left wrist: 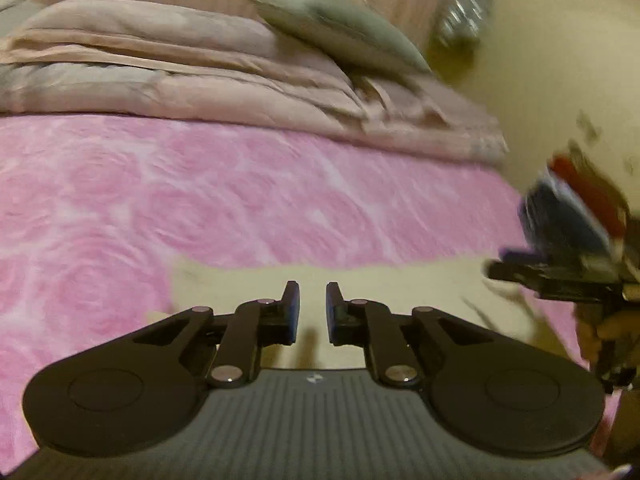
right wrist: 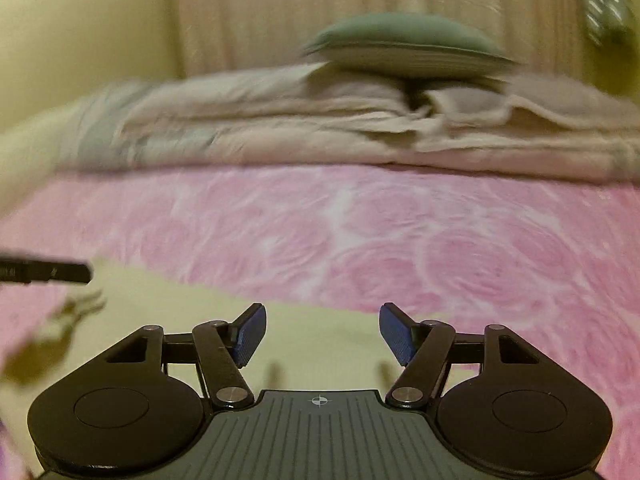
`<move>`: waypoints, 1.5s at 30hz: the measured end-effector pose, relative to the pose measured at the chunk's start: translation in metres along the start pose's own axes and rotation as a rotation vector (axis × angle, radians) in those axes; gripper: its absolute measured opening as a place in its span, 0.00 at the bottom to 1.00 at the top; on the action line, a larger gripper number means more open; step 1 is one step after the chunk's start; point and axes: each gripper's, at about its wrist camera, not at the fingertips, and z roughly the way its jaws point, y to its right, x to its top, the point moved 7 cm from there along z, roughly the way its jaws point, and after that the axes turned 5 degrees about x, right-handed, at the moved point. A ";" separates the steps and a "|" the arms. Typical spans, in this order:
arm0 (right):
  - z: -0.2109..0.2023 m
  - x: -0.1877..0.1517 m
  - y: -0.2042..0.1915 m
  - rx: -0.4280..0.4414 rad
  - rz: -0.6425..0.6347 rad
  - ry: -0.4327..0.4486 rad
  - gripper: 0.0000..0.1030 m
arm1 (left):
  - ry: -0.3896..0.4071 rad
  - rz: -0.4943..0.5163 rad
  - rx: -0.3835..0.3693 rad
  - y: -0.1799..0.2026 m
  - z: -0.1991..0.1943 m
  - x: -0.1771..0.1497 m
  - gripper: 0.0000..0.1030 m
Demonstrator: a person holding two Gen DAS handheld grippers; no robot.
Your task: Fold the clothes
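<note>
The cream garment (left wrist: 360, 284) lies flat on the pink rose-patterned bedspread (left wrist: 200, 200), directly beneath both claws, its far edge running across the bedspread just ahead of the fingertips. Left gripper (left wrist: 313, 312): jaws nearly together with a narrow gap, nothing between the pads, poised above the garment. Right gripper (right wrist: 322, 334): jaws spread wide, empty, also over the garment; neither pad visibly touches the cloth. Judgement: the garment appears thin, light and limp, so it will sag and crease when lifted and carries no breakage risk; it may slide on the smooth bedspread, so a pinch at an edge or corner, one claw to each side, looks the soundest hold. Beyond the garment, at the far end of the bedspread, sits a stack of folded beige bedding (left wrist: 180, 80) with a grey-green pillow (left wrist: 340, 28) resting on top of it; a curtain (right wrist: 360, 12) hangs behind the bedding. Containers: none is visible in either view, so there are no contents to report. Both views are blurred, and fine detail of the cloth cannot be confirmed
</note>
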 end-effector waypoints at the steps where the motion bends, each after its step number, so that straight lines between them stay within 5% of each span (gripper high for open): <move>1: 0.009 -0.007 0.001 -0.016 0.006 -0.024 0.65 | 0.010 0.033 0.029 0.001 0.006 -0.003 0.10; 6: 0.020 -0.029 0.041 -0.076 0.206 -0.057 0.63 | -0.038 -0.048 0.153 -0.045 0.028 -0.017 0.06; 11: -0.040 -0.019 0.061 -0.125 0.284 -0.004 0.62 | 0.016 -0.116 0.200 -0.055 -0.029 -0.013 0.06; 17: -0.091 -0.035 -0.022 0.003 0.085 -0.014 0.62 | -0.005 0.000 0.086 0.027 -0.085 -0.052 0.08; 19: -0.090 -0.053 -0.051 -0.012 -0.022 -0.056 0.62 | -0.041 0.034 0.091 0.046 -0.085 -0.075 0.08; 22: -0.077 -0.083 -0.067 -0.097 -0.131 -0.121 0.62 | -0.073 0.062 0.213 0.044 -0.079 -0.104 0.03; 30: -0.118 -0.093 -0.004 -0.225 0.081 -0.144 0.62 | -0.046 -0.071 0.313 0.017 -0.133 -0.104 0.02; 35: -0.143 -0.076 -0.043 -0.152 0.068 -0.056 0.62 | -0.001 -0.073 0.247 0.051 -0.151 -0.100 0.03; 39: -0.126 -0.089 -0.068 -0.090 0.072 -0.097 0.62 | -0.098 -0.074 0.284 0.053 -0.129 -0.126 0.03; 43: -0.121 -0.106 -0.056 -0.104 0.086 -0.143 0.61 | -0.108 -0.126 0.282 0.044 -0.135 -0.139 0.03; 45: -0.125 -0.108 -0.051 -0.123 0.086 -0.150 0.50 | -0.132 -0.129 0.305 0.040 -0.138 -0.144 0.03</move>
